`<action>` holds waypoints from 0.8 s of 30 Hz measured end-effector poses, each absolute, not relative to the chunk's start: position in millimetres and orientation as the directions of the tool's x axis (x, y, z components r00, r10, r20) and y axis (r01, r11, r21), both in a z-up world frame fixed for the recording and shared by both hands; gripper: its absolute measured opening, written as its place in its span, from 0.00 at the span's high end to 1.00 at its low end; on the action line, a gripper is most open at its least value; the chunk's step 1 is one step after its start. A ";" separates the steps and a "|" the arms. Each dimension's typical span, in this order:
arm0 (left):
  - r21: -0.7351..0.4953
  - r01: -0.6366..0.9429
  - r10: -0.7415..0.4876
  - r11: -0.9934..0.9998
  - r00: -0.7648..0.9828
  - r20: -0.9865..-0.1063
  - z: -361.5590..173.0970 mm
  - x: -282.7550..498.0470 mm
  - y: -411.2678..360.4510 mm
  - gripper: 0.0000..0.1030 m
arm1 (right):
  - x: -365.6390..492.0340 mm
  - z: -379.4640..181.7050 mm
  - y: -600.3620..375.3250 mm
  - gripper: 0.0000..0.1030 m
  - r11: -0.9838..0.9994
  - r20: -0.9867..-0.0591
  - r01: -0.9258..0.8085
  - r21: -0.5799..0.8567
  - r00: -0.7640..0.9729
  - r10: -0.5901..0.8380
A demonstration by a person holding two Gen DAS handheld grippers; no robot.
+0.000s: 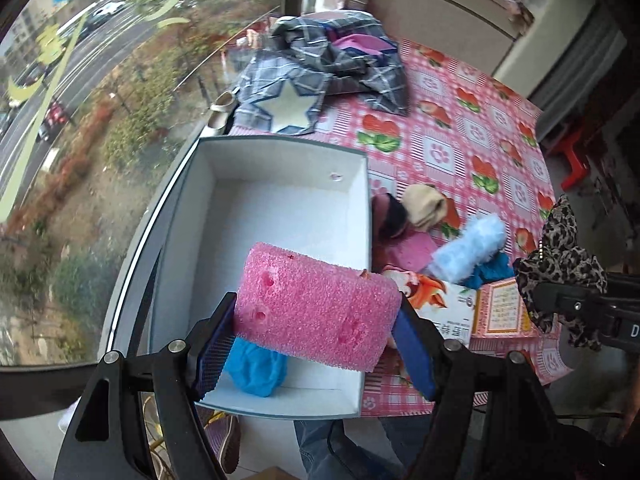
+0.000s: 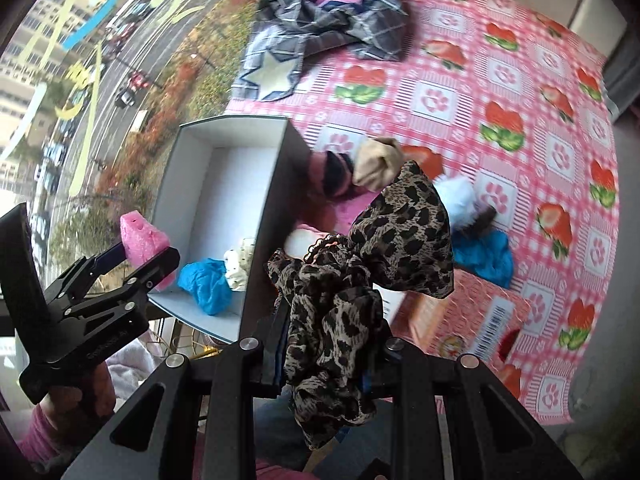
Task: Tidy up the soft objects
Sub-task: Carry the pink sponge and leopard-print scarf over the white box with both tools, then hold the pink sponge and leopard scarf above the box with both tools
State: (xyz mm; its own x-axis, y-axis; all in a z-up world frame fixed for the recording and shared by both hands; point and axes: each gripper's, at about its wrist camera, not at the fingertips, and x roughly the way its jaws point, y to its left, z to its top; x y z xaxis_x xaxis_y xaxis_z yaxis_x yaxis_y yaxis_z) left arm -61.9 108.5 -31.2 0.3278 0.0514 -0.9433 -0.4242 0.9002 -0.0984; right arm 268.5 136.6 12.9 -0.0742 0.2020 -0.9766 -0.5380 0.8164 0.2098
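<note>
My left gripper [image 1: 316, 340] is shut on a pink foam sponge [image 1: 316, 308], which hangs over the near end of a white box [image 1: 366, 208]. A blue cloth [image 1: 256, 372] lies on the box floor under the sponge. The right wrist view also shows a cream dotted cloth [image 2: 240, 268] beside the blue cloth [image 2: 206, 284] in the box [image 2: 224, 184]. My right gripper [image 2: 328, 360] is shut on a crumpled leopard-print cloth [image 2: 360, 272], held above the table to the right of the box. The left gripper [image 2: 136, 264] with the sponge [image 2: 140, 232] shows at the left of that view.
Right of the box lie a beige cloth [image 2: 376, 164], a pale blue fluffy item [image 2: 456, 196], a blue cloth [image 2: 488, 260] and a pink-and-black item [image 2: 332, 176]. An orange carton [image 2: 472, 320] sits near the front edge. A plaid shirt [image 2: 332, 12] lies at the far end by the window.
</note>
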 end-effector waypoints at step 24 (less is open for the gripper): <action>-0.081 -0.559 0.095 0.825 0.279 -0.956 -49.6 -96.8 147.7 0.25 | 238.8 7.4 233.5 0.74 0.676 -0.974 -0.703 0.219 -0.116 0.195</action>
State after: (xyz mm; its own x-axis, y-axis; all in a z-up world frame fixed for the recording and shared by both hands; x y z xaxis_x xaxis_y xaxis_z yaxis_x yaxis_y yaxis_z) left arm -96.8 147.7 -49.6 0.2786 0.0952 -0.9557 -0.5588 0.8253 -0.0808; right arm 238.8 233.5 7.4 -0.1162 0.1951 -0.9739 -0.7031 0.6764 0.2193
